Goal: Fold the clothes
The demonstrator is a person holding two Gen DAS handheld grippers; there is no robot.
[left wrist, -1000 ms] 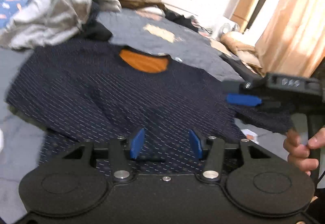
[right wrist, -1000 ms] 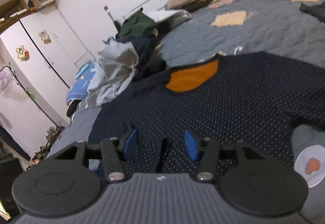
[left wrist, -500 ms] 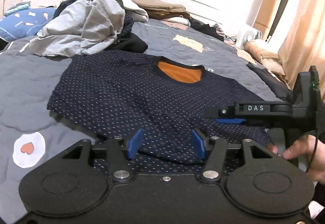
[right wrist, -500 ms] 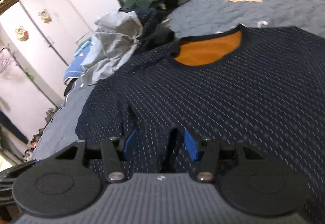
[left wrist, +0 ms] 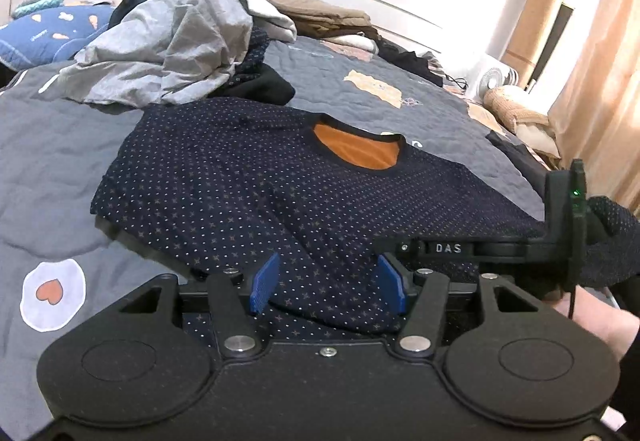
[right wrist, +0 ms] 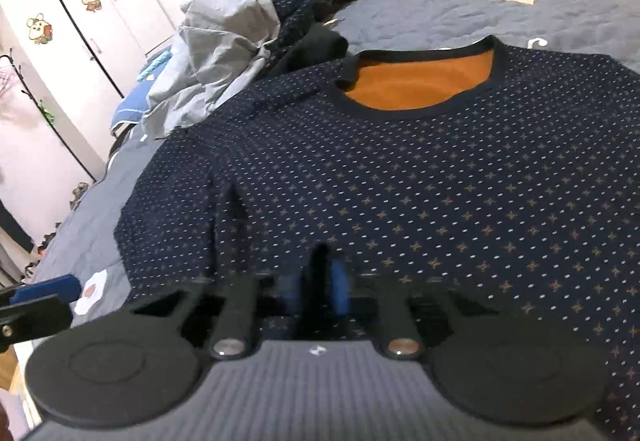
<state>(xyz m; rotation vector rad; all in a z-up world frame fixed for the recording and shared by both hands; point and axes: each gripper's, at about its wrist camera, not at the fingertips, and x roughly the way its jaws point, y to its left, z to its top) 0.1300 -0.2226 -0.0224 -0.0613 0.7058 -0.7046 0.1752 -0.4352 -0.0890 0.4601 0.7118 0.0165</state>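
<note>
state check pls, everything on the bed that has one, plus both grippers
navy dotted sweater: spread flat on the bed, front up, orange lining showing at the collar
left gripper: open, sweater hem between its fingers
right gripper: shut on a pinch of the sweater
grey garment: crumpled on the unfolded heap
tan clothes: folded, stacked at the headboard

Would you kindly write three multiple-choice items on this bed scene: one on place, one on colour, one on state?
1. Where is the grey crumpled pile relative to the navy sweater?
A. beyond its collar end
B. under it
C. on it

2. What colour shows inside the neckline?
A. white
B. orange
C. green

3. How is the left hand-held gripper?
A. open
B. shut on cloth
C. out of view

A: the pile lies past the collar. B: orange lining shows. A: its blue pads stand apart over the hem.
</note>
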